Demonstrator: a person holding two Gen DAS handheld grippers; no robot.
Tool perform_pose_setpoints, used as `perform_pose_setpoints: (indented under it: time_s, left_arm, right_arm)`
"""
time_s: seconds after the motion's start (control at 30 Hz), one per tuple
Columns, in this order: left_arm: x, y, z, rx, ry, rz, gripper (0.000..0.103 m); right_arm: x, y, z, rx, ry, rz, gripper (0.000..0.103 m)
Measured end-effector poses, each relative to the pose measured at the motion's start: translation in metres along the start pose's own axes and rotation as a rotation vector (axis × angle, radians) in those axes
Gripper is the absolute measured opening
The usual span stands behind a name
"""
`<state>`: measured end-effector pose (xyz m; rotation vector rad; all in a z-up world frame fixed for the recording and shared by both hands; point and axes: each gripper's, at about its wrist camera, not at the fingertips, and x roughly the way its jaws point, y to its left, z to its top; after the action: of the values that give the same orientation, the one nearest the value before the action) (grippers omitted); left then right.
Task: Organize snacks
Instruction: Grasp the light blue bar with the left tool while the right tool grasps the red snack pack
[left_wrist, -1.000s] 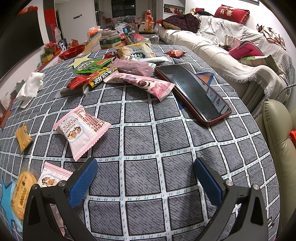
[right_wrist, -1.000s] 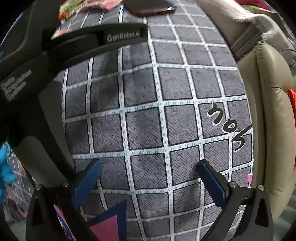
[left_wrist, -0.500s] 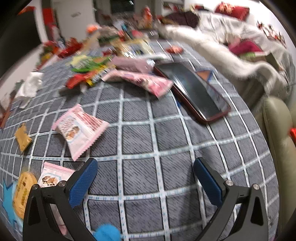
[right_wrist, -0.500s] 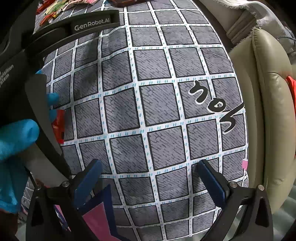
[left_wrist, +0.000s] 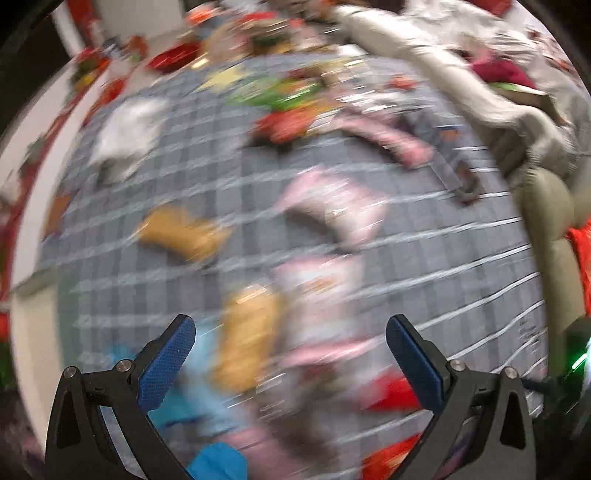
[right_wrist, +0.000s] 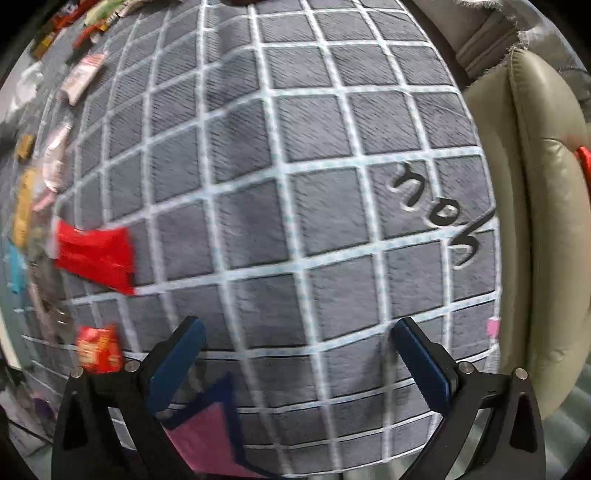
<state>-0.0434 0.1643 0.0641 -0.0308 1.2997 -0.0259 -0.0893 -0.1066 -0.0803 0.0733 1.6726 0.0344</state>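
Surface: grey cloth (right_wrist: 303, 177) with a white grid, spread over a table and filling most of both views; black scrawled lettering (right_wrist: 439, 218) on it at centre right of the right wrist view, and a pink patch with a dark blue border (right_wrist: 210, 432) at the lower left, between that gripper's fingers. Room: beige leather seat (right_wrist: 543, 229) along the right edge just beside the cloth; pale draped sofa covers (left_wrist: 436, 70) across the upper right of the left wrist view, heavily smeared by motion blur. A red dish (left_wrist: 173, 59) sits at the upper left of that view, past the far edge of the cloth; contents cannot be made out. Snacks lie loose on the cloth, none in a container: pink wrappers (left_wrist: 332, 206) at centre, tan packets (left_wrist: 181, 232) left of centre and lower centre, a green and red heap (left_wrist: 288, 107) at upper centre, a white crumpled item (left_wrist: 125, 133) at upper left. Right wrist view: a red packet (right_wrist: 96, 254) at middle left, a small red and yellow packet (right_wrist: 99, 349) at lower left just beside the left finger, more wrappers strung up the left edge. Left gripper (left_wrist: 291, 350): blue pads spread wide, nothing between them, hovering over the blurred wrappers. Right gripper (right_wrist: 299, 354): jaws spread wide, empty, over bare cloth.
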Motion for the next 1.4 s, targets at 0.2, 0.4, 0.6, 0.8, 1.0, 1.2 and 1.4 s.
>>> perform_pose_setpoints:
  time_s: [0.2,0.4,0.6,0.8,1.0,1.2,1.4]
  left_arm:
    - [0.025,0.064,-0.034,-0.091,0.144,0.079,0.103]
    - [0.044,0.058,-0.035,-0.072,0.154,0.044,0.103]
    - [0.087,0.075,-0.025,-0.124,0.138,0.048,0.103]
    - [0.106,0.105,-0.010,-0.163,0.172,0.000,0.103]
    - [0.140,0.104,0.003,-0.146,0.152,-0.011,0.103]
    - [0.138,0.121,0.004,-0.157,0.167,0.053,0.103]
    - [0.109,0.084,-0.007,-0.092,0.183,0.041,0.079]
  right_arm:
    - [-0.025,0.068,0.022,-0.182,-0.077,0.063,0.103]
    - [-0.022,0.125,0.047,-0.370,-0.065,0.004,0.103]
    - [-0.018,0.151,0.060,-0.437,-0.055,-0.045,0.103]
    - [-0.003,0.182,0.070,-0.489,-0.069,-0.075,0.103]
    - [0.012,0.219,0.091,-0.544,-0.058,-0.077,0.103]
    - [0.012,0.224,0.089,-0.545,-0.040,-0.090,0.103]
    - [0.001,0.196,0.073,-0.520,-0.023,-0.084,0.075]
